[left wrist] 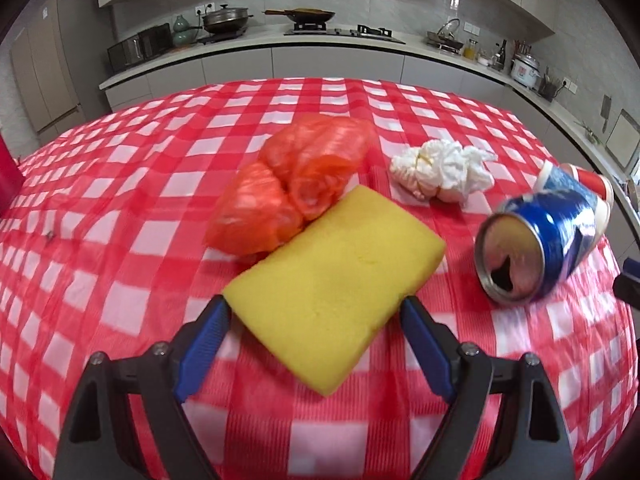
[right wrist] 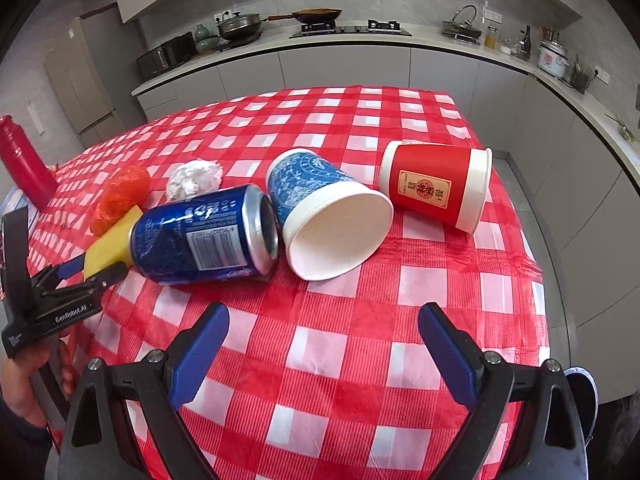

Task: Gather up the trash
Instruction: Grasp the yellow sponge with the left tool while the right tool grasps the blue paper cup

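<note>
On the checkered plastic tabletop (left wrist: 120, 184), the left hand-held gripper (left wrist: 314, 312) straddles a porous yellow sponge (left wrist: 336, 268), jaws spread. The right hand-held gripper (right wrist: 324, 320) hangs released before a dented blue can (right wrist: 204, 236) and toppled paper cups (right wrist: 332, 216).

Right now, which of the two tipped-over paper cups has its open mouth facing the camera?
The blue patterned paper cup, lying beside the blue drink can, shows its white inside. The red paper cup further right shows only its side, mouth turned right.
</note>
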### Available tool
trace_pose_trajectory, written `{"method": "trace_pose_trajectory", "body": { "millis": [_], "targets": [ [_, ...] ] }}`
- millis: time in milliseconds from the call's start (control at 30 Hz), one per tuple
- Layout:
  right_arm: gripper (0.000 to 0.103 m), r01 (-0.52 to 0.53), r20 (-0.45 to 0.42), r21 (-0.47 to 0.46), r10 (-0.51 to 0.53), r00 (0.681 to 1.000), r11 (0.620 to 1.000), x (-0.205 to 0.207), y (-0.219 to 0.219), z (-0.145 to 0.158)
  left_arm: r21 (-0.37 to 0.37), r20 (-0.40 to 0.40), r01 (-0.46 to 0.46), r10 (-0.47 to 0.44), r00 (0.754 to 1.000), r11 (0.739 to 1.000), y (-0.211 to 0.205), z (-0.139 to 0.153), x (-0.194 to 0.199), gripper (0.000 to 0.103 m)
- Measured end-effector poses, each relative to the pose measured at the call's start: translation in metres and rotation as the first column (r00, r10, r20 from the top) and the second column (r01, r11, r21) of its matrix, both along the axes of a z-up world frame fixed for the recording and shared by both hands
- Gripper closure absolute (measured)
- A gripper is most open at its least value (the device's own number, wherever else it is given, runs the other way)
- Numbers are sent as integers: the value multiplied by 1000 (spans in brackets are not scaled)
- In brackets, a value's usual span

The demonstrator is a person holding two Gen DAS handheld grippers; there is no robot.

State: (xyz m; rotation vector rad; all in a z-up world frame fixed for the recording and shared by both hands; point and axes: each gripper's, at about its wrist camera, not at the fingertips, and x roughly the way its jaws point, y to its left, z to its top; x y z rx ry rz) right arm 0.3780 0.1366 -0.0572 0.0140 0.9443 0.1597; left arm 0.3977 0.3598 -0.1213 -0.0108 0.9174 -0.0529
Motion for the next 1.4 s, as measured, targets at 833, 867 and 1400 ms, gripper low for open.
{"method": "trace_pose_trajectory", "body": {
  "millis": [833,867,1400],
  "targets": [
    [6,20,-13,-8,-20,1000,1000,42,10,-13,-14,21,-122,122,992,992,2,0,-14,44],
    [6,21,-15,-6,-21,1000,1000,44,11,-14,-21,20,-120,120,993,993,3,1,-13,45],
    [6,-9,38,31,8,999,999,60,-8,-2,-58,47,-131,134,990,990,16,5,-22,49]
  ]
}}
